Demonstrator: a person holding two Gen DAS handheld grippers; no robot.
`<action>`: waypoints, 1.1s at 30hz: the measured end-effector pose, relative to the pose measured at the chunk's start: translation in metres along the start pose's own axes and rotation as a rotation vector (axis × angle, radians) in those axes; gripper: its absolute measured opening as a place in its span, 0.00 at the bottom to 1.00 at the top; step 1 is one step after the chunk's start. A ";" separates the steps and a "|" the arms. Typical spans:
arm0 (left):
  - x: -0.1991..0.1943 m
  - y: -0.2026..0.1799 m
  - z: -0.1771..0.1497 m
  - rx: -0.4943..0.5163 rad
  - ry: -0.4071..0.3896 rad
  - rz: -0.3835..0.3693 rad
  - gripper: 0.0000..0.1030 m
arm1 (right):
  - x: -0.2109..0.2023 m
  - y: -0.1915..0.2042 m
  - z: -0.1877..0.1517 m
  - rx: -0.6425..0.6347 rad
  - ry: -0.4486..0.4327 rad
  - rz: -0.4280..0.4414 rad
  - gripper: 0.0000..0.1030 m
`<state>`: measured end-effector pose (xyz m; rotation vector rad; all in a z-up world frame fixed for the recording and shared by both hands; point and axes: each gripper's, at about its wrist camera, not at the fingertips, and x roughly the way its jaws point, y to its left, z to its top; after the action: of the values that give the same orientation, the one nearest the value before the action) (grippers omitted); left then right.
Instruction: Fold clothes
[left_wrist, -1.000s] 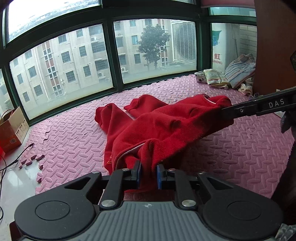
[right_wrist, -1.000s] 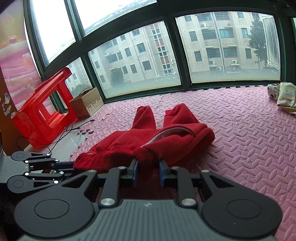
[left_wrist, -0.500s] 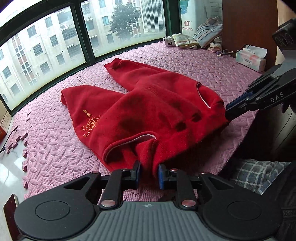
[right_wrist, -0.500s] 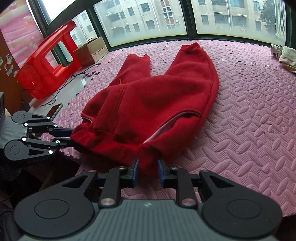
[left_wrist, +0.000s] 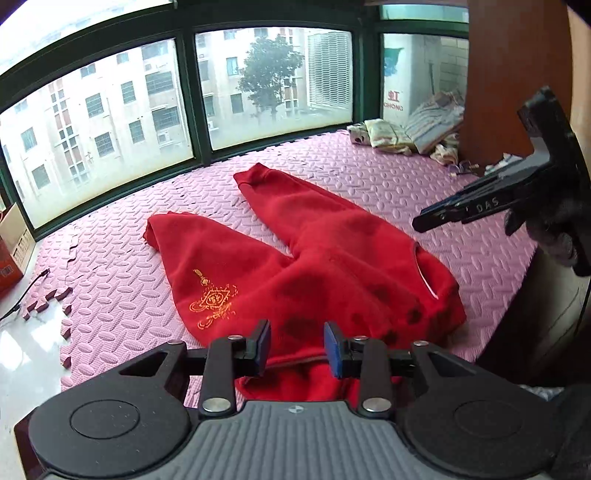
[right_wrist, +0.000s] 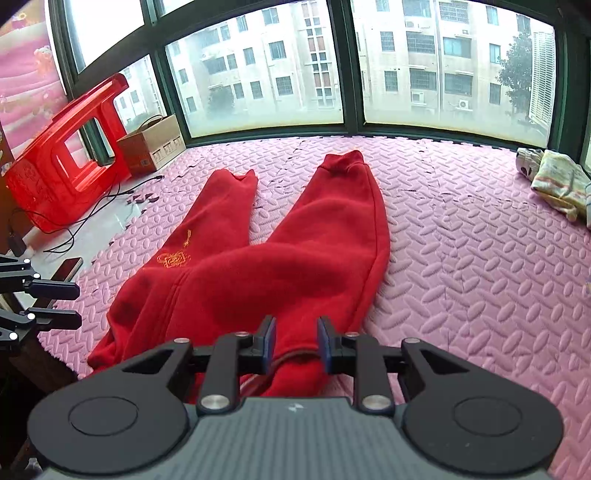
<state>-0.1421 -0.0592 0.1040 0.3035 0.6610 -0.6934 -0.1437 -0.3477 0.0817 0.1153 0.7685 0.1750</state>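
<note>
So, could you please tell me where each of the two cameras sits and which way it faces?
Left wrist: sits on the left gripper, looks down across red fleece trousers on the pink foam mat toward the windows; the right gripper and a gloved hand show at right.
Right wrist: sits on the right gripper, same way; the left gripper's fingers show at left, jaws just opened, apart.
Shared: trousers, mat, windows.

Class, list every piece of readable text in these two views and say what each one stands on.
"DAS": on the side of the right gripper, seen from the left wrist.
"HONG", partly cut off, under a red character too blurred to read: on the white panel beyond the window.
Printing on the cardboard box: too small to read.
Gold emblem on the red trousers: decorative, no legible words.
</note>
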 end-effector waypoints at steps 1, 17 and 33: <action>0.006 0.001 0.004 -0.016 -0.006 0.008 0.34 | 0.007 0.000 0.003 -0.002 0.001 -0.001 0.23; 0.103 -0.004 0.032 -0.108 0.052 -0.089 0.29 | 0.050 -0.011 -0.002 -0.044 0.127 -0.031 0.29; 0.103 0.008 0.041 -0.141 0.068 -0.121 0.33 | 0.134 -0.059 0.125 -0.073 0.045 -0.112 0.34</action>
<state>-0.0581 -0.1230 0.0686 0.1590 0.7941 -0.7500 0.0451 -0.3835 0.0697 -0.0012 0.8101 0.0998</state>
